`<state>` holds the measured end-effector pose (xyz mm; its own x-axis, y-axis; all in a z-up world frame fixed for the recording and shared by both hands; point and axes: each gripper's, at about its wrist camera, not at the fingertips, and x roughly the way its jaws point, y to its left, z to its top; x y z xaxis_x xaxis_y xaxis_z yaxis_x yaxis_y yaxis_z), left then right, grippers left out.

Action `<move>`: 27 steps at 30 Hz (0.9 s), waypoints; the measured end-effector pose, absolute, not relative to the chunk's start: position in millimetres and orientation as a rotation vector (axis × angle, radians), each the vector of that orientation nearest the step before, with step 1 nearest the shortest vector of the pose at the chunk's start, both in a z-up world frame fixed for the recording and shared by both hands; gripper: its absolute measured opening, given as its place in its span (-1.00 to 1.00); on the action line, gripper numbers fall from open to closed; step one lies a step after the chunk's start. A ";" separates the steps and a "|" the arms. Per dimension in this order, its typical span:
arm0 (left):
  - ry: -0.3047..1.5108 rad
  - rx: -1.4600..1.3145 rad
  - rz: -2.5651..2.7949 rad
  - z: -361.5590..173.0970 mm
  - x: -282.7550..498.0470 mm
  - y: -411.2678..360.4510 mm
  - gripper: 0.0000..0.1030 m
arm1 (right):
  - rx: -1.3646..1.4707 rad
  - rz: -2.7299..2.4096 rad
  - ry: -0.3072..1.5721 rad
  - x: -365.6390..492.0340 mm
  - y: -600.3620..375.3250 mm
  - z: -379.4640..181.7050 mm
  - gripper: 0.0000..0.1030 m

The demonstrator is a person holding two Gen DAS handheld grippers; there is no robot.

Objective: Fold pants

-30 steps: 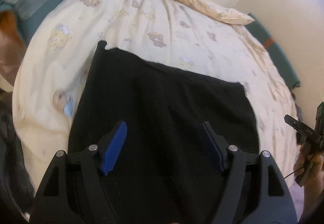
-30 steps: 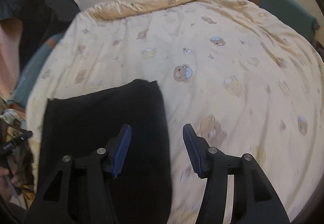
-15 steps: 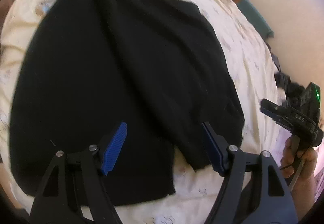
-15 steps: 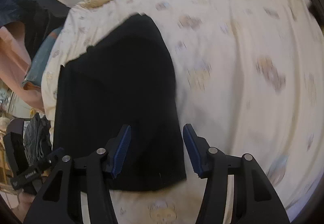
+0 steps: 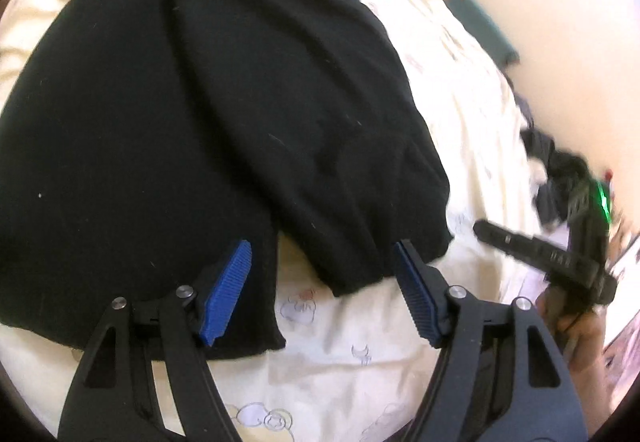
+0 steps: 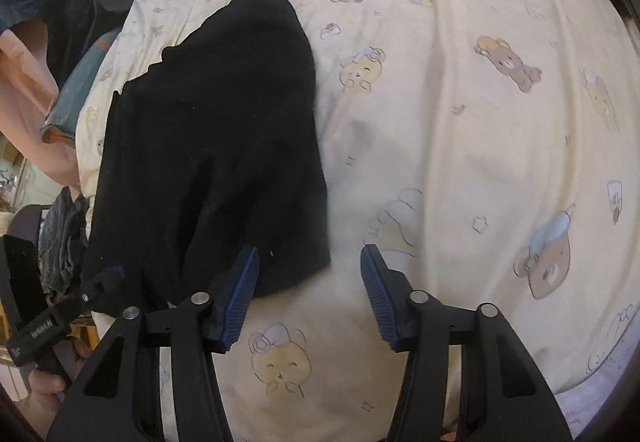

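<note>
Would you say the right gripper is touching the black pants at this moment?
Cannot tell. In the right wrist view the right gripper is open, its left finger overlapping the black pants hem, but no contact or gap shows plainly.

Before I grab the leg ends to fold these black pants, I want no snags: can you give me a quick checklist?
1. Left gripper open, empty: ok.
2. Right gripper open, empty: ok.
3. Black pants lying flat on the bear-print sheet: ok, a few soft creases.
4. Both leg ends visible and apart: ok.
5. Left gripper over a leg end: ok.
6. Right gripper over a leg end: not ok, mostly over bare sheet.
</note>
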<state>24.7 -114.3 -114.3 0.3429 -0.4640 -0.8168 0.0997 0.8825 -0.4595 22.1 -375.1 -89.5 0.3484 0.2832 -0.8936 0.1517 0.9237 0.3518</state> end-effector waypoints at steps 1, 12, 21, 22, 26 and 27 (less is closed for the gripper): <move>1.167 -0.348 -0.375 -114.5 21.6 -116.5 0.34 | 0.412 0.103 1.225 20.1 -376.7 -90.2 -0.24; 1.258 -0.338 -0.369 -149.7 26.7 -141.1 -0.20 | 0.303 0.179 1.248 23.0 -345.7 -97.0 -0.26; 1.294 -0.388 -0.407 -166.6 38.3 -157.5 -0.87 | 0.271 0.241 1.314 39.6 -329.1 -118.8 -0.48; 1.287 -0.387 -0.407 -165.4 38.2 -158.9 -0.88 | 0.260 0.246 1.310 39.4 -328.0 -117.8 -0.72; 1.259 -0.360 -0.412 -150.7 32.4 -158.3 -0.95 | 0.224 0.252 1.252 34.5 -330.6 -102.1 -0.97; 1.249 -0.374 -0.414 -144.8 30.2 -154.6 -0.95 | 0.228 0.254 1.229 33.5 -333.1 -95.2 -0.97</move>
<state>30.2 -154.6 -144.8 0.2614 -0.4955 -0.8283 0.0973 0.8673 -0.4881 33.5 -333.1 -95.2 0.3138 0.3126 -0.8965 -0.0686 0.9492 0.3070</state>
